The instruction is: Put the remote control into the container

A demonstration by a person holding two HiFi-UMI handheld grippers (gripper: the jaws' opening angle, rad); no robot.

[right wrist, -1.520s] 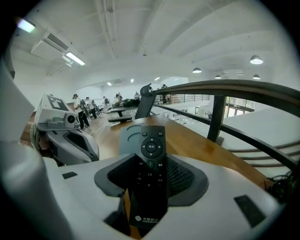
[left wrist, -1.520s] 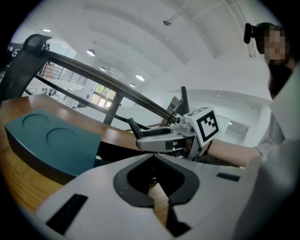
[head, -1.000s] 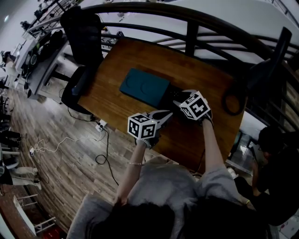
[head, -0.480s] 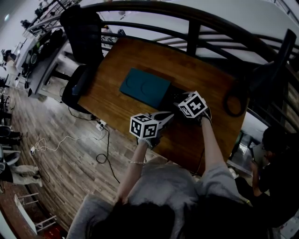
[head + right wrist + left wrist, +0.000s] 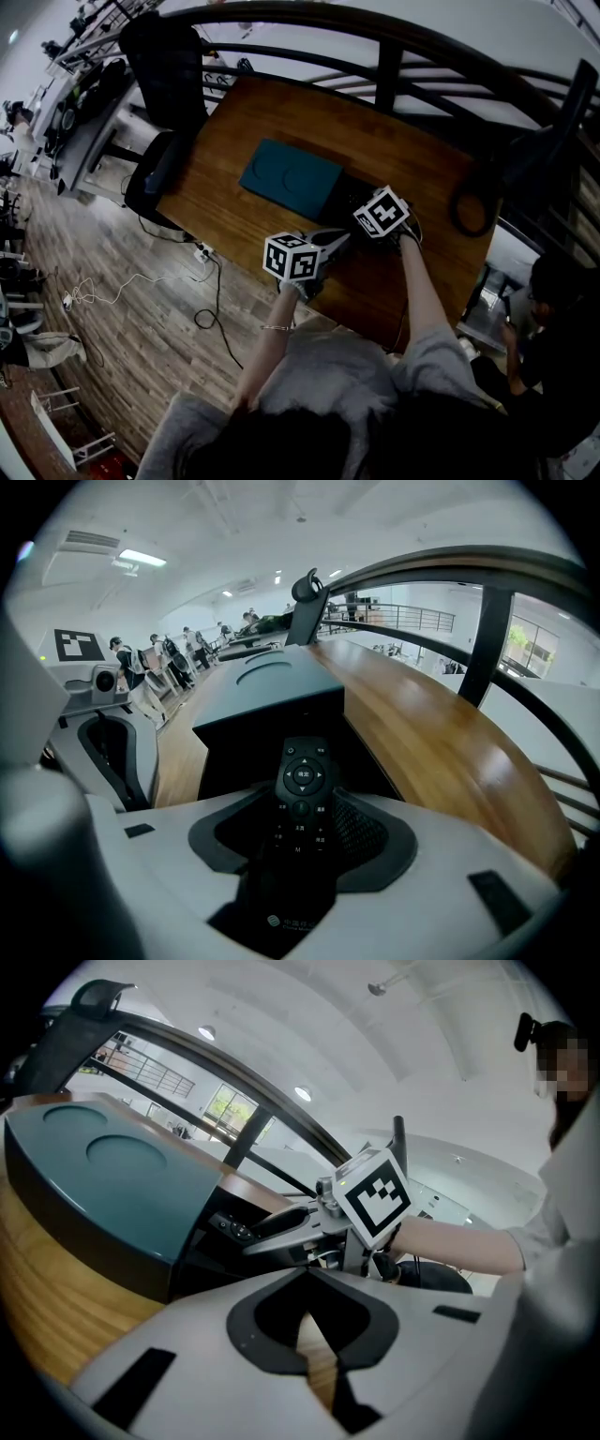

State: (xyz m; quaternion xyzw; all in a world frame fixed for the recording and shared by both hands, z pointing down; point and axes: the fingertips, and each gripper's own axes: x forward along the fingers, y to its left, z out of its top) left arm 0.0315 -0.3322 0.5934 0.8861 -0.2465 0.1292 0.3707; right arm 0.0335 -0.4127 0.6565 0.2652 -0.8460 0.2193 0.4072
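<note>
A black remote control with a round button pad lies between the jaws of my right gripper, which is shut on it. Its tip points at the dark open side of the container, a box with a teal top. In the head view the teal container sits mid-table, and my right gripper hovers at its near right end. My left gripper is just in front of it, shut with nothing held. The left gripper view shows the left gripper, the container and the remote.
The wooden table runs beside a dark curved railing. A black ring-shaped cable lies near the table's right end. A black office chair stands at the far left corner. Cables trail on the floor. A person sits to the right.
My right gripper with the remote has edged slightly left toward the container. The left gripper has barely shifted.
</note>
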